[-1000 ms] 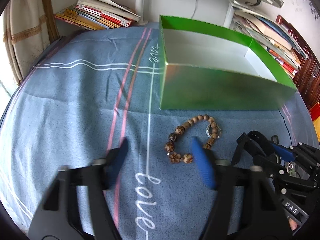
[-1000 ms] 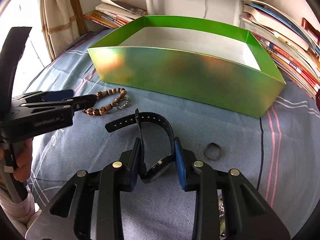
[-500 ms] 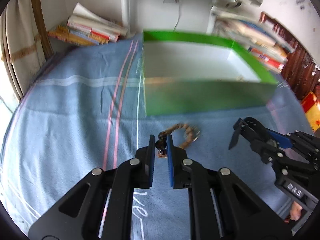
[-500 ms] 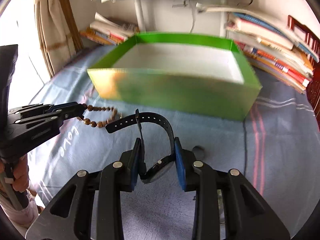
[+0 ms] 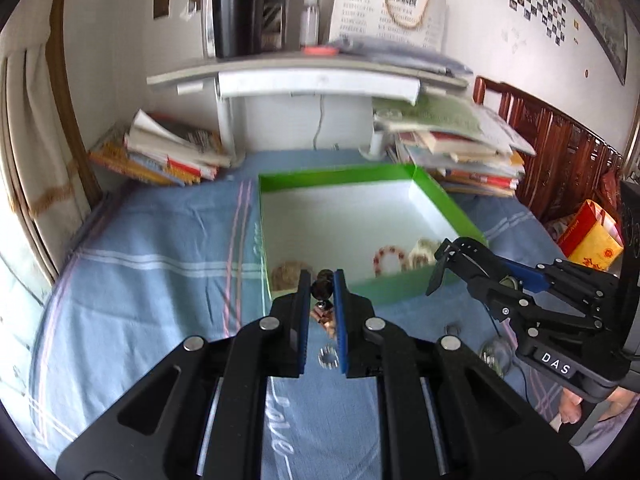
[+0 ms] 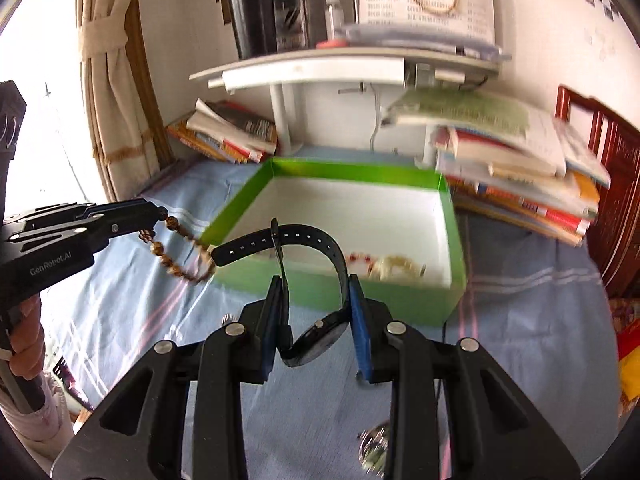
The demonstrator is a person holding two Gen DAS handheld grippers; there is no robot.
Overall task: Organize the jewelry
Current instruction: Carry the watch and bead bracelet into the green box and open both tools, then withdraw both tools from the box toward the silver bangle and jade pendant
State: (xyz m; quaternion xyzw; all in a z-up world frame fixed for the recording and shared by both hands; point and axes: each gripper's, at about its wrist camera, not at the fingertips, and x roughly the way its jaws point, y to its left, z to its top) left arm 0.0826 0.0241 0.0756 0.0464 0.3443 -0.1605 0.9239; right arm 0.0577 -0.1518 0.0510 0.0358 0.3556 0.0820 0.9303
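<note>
Both grippers loaded and up off the blanket [image 5: 160,272], heading for the green box [image 6: 340,296]. Left gripper [image 5: 323,280] is clenched on the wooden bead bracelet [image 6: 176,256]; its jaws have just been closing and the beads sit pinched between the tips, with most of the loop dangling free below, seen swinging in the right wrist view. Right gripper [image 6: 316,304] grips the black watch [image 6: 316,340] by its case, strap arching up and forward over the box's near wall. Box already has a few pieces inside: a red-and-white bracelet [image 5: 390,258], a pale one [image 5: 420,250] next to it, another in the near left corner. Risks, as I judge them: the bracelet is held by only a bead or two at the very tips, so a swing or jerk could slip it out before it clears the wall and drop it on the blanket. The hanging loop could snag on the box's near edge and tip or drag the light box. The watch strap tip is close to the dangling beads, so the two could tangle if the hands converge. Watch pinched on a rounded case may rotate or pop out. A ring [image 5: 328,358] and a small shiny piece [image 6: 374,448] lie loose on the blanket, easy to knock.
</note>
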